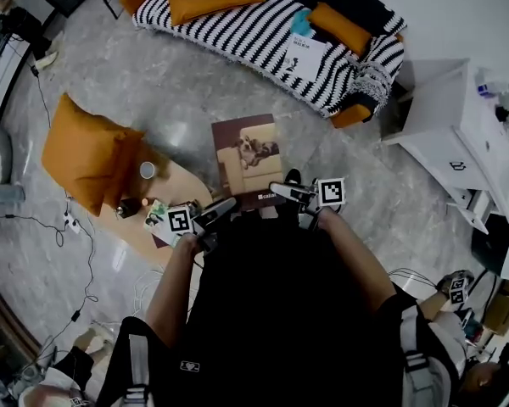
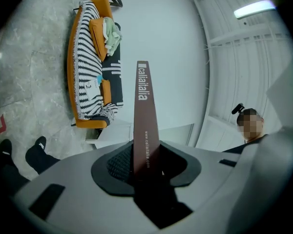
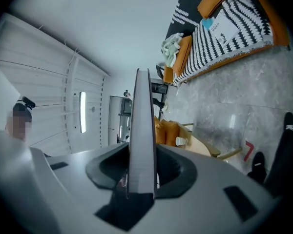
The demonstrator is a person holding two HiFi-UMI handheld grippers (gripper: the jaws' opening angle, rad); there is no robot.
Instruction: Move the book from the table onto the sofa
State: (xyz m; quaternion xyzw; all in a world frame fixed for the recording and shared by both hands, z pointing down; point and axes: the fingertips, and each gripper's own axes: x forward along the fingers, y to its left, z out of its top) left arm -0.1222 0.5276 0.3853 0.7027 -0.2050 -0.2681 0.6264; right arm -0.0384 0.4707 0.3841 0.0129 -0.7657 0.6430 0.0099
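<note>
From the head view, my left gripper (image 1: 226, 206) and right gripper (image 1: 282, 190) carry the book (image 1: 247, 153) over the floor, between table (image 1: 183, 179) and sofa (image 1: 253, 25). Left gripper view — jaws clamped on its brown spine. Right gripper view — jaws clamped on its page edge.

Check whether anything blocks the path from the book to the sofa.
Nothing visible does. The book, clamped by the left gripper and right gripper, faces only bare floor before the sofa. On its seat, an orange cushion and a white booklet leave striped room between them.

Open floor (image 1: 178, 91) toward cushion-crowded sofa (image 1: 246, 28)
</note>
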